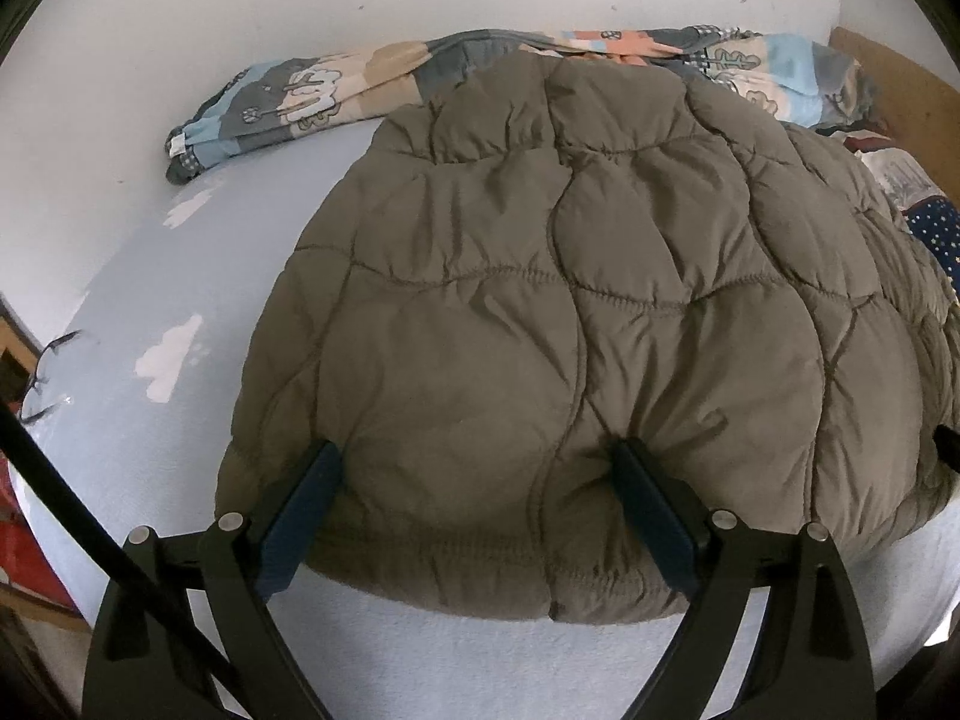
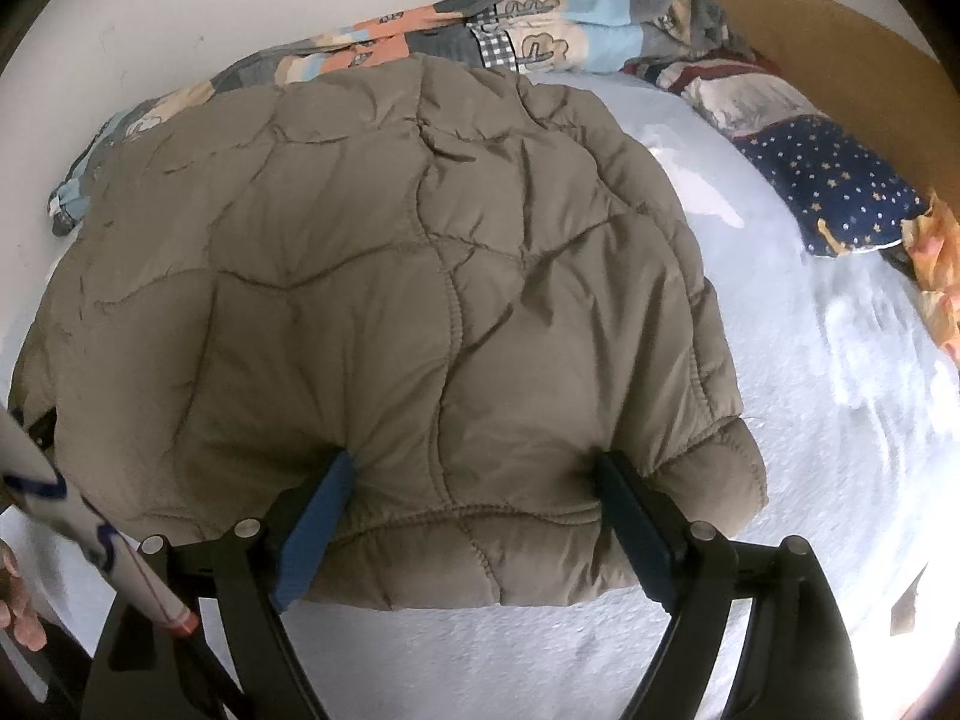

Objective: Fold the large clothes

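An olive-brown quilted puffer jacket (image 1: 570, 312) lies spread on a pale blue bed sheet (image 1: 138, 276), its ribbed hem toward me. My left gripper (image 1: 477, 450) is open, its blue-padded fingers (image 1: 306, 510) pressing down on the jacket's near left part just above the hem. The jacket also shows in the right wrist view (image 2: 372, 300). My right gripper (image 2: 471, 462) is open, its fingers (image 2: 633, 516) resting on the jacket's near right corner by the hem and side seam.
A patchwork cartoon-print quilt (image 1: 312, 96) lies bunched along the white wall behind the jacket. A navy star-print cushion (image 2: 834, 186) and other bedding lie at the right by a brown headboard (image 2: 840, 42). Eyeglasses (image 1: 48, 372) lie at the bed's left edge.
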Tool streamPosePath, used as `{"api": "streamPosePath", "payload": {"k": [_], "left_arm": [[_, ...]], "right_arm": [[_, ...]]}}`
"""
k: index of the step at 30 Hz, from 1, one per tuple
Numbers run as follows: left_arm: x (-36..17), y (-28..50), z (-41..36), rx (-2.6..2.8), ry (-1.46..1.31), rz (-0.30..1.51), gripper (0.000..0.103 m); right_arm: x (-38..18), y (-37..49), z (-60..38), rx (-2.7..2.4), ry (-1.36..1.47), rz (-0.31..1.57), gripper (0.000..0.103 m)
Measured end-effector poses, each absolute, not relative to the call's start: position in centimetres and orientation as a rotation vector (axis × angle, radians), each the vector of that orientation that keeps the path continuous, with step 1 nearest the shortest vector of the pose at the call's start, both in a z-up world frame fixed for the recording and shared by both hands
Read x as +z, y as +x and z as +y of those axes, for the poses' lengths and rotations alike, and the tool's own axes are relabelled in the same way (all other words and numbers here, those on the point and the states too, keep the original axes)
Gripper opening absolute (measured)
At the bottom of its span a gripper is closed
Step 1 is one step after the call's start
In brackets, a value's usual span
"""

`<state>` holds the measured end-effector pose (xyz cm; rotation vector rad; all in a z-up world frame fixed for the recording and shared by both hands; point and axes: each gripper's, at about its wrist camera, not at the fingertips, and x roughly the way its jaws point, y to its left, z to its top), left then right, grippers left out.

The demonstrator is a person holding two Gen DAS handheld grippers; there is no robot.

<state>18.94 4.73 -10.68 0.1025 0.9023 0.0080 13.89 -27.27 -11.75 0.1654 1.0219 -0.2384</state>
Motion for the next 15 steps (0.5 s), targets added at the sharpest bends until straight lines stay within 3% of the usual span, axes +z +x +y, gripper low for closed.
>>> {"api": "streamPosePath", "payload": {"k": [15], "left_arm": [[-8.6, 16.0, 7.2, 0.062, 0.076, 0.805, 0.092]], "right_arm": [[-7.8, 8.4, -29.7, -0.305, 0.351, 0.896, 0.087]]}}
